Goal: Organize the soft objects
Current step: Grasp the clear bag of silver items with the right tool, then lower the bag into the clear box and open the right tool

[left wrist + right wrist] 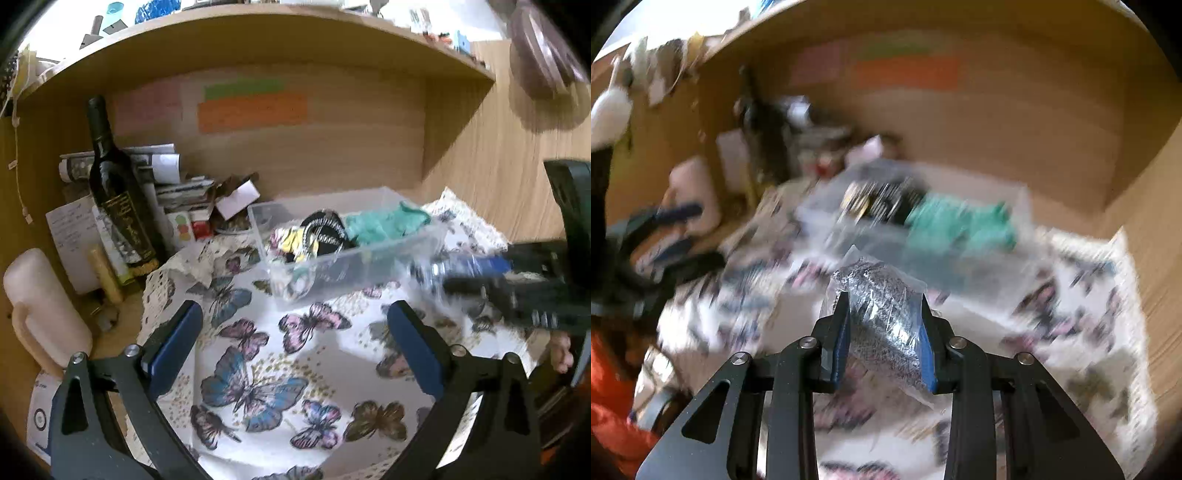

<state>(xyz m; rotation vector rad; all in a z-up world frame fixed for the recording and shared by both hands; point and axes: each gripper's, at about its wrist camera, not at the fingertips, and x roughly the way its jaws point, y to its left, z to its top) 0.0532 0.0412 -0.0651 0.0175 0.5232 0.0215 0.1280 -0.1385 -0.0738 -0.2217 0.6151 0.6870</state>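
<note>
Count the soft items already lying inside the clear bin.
3 show in the clear bin: a teal cloth at its right end, a black patterned piece in the middle, and a yellow-and-pink bundle at its left end. More may lie hidden underneath.

Both wrist cameras low over butterfly cloth (295,354), facing shared clear bin (347,236).

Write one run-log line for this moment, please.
right tool: shut on bagged grey item | left tool: open | clear bin: holds soft items
</note>
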